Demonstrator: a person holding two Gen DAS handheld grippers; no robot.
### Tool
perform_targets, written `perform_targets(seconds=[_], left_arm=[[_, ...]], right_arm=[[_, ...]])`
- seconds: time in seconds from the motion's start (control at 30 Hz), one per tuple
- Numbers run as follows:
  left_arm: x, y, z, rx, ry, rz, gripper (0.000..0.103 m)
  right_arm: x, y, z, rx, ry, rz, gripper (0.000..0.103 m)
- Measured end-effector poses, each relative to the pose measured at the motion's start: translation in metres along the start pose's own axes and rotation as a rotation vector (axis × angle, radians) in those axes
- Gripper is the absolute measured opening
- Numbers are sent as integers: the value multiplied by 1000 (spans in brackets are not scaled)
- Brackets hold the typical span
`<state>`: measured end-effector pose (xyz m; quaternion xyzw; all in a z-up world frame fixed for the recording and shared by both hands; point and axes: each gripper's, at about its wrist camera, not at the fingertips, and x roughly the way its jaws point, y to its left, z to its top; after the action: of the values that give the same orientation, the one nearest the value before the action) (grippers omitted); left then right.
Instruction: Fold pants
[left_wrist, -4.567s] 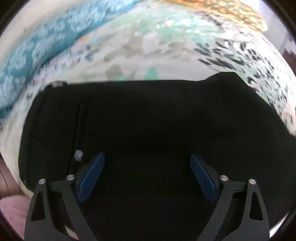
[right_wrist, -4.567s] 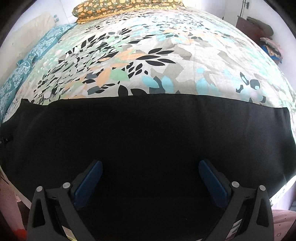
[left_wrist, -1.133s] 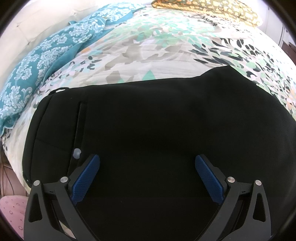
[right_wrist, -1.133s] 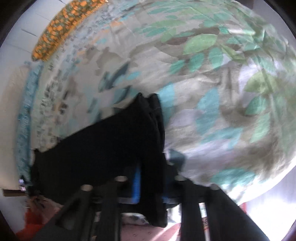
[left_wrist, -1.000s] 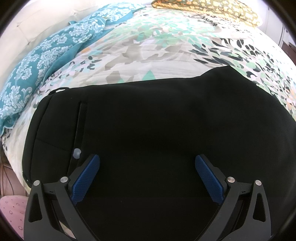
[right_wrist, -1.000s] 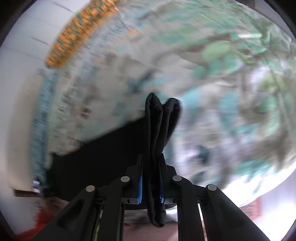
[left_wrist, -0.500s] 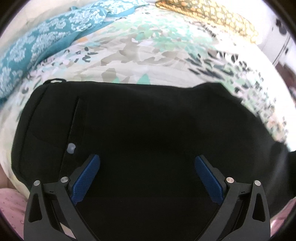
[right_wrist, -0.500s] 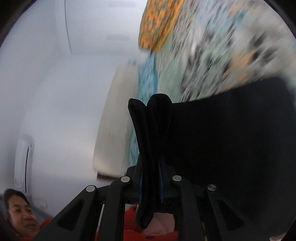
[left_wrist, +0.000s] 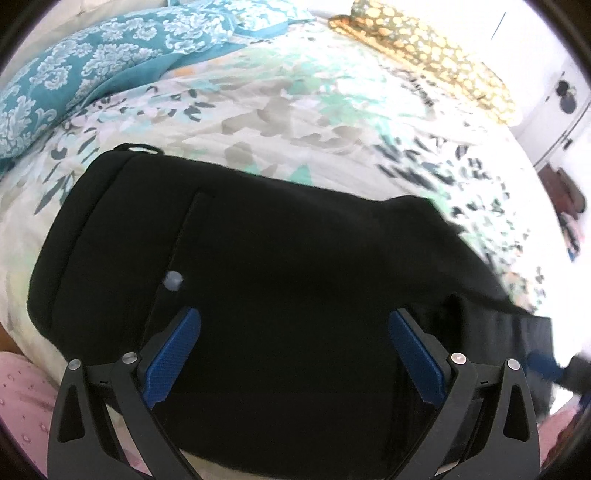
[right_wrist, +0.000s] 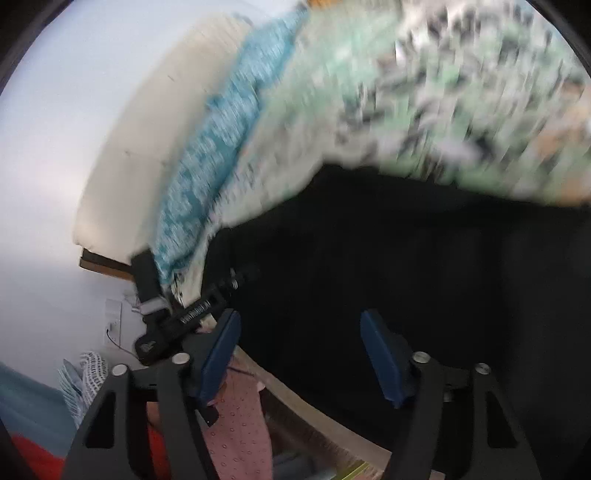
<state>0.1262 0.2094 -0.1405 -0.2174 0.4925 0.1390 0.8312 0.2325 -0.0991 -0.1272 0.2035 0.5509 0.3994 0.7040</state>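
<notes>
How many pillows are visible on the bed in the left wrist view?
2: a teal patterned pillow at the upper left and an orange-spotted pillow at the upper right. Others may lie outside the view.

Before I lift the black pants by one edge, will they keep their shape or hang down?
The pants will probably hang limp: they lie flat and soft on the bed. A doubled layer at the right suggests the cloth bends easily. They look fairly light and may slip unfolded.

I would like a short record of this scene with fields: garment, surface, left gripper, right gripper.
garment: black pants, lying on the bed, waistband end at the left of the left wrist view
surface: floral bedspread
left gripper: open above the pants, nothing between its pads
right gripper: jaws opening, no cloth between them, pants beneath
</notes>
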Motion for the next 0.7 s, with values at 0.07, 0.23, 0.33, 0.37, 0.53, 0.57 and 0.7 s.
perform_targets(seconds=[0.07, 0.23, 0.33, 0.37, 0.53, 0.57, 0.7], left_arm=[[-11, -10, -4, 17, -6, -62, 102], [-30, -65, -24, 199, -11, -207, 101], [-23, -96, -35, 317, -9, -147, 95], [-17, -101, -38, 338, 7, -122, 84], [8, -100, -43, 305, 108, -125, 55], [9, -101, -44, 303, 109, -128, 47], [3, -102, -48, 325, 81, -147, 4]], right_arm=[[-47, -15, -4, -23, -87, -83, 87], [-124, -73, -41, 33, -221, -268, 87], [-152, -98, -59, 98, -277, -294, 87], [-152, -99, -60, 113, -287, -292, 87], [-147, -85, -49, 81, -336, -301, 87], [-143, -83, -46, 66, -330, -312, 87], [-134, -88, -49, 47, -291, -330, 87]])
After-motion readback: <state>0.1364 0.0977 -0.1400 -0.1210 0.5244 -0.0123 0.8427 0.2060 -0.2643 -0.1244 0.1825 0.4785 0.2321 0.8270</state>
